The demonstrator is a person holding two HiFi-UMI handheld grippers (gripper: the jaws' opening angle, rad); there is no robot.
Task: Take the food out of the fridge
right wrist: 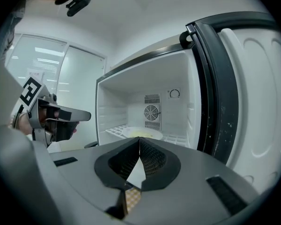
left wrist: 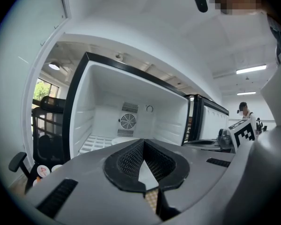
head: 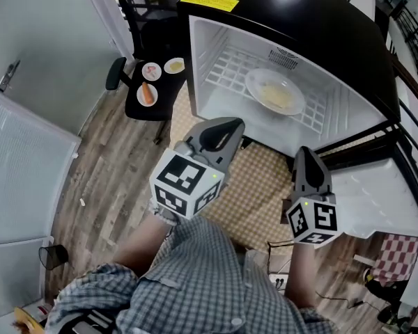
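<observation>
A small black fridge (head: 207, 82) stands open in front of me. On its white wire shelf lies a shallow plate of pale yellow food (head: 275, 92), which also shows in the left gripper view as the plate (left wrist: 119, 140) and in the right gripper view as the plate (right wrist: 143, 133). My left gripper (head: 228, 124) points at the fridge's lower left corner, outside the opening; its jaws are shut and hold nothing. My right gripper (head: 305, 152) is short of the fridge's front edge, right of the left one, jaws shut and empty as well. Both stay clear of the plate.
The fridge door (head: 376, 193) hangs open at the right. A black chair (head: 141, 108) left of the fridge carries two small plates (head: 152, 70) and an orange item (head: 148, 94). A woven mat (head: 258, 186) covers the floor below the grippers. A white panel (head: 21, 165) stands at far left.
</observation>
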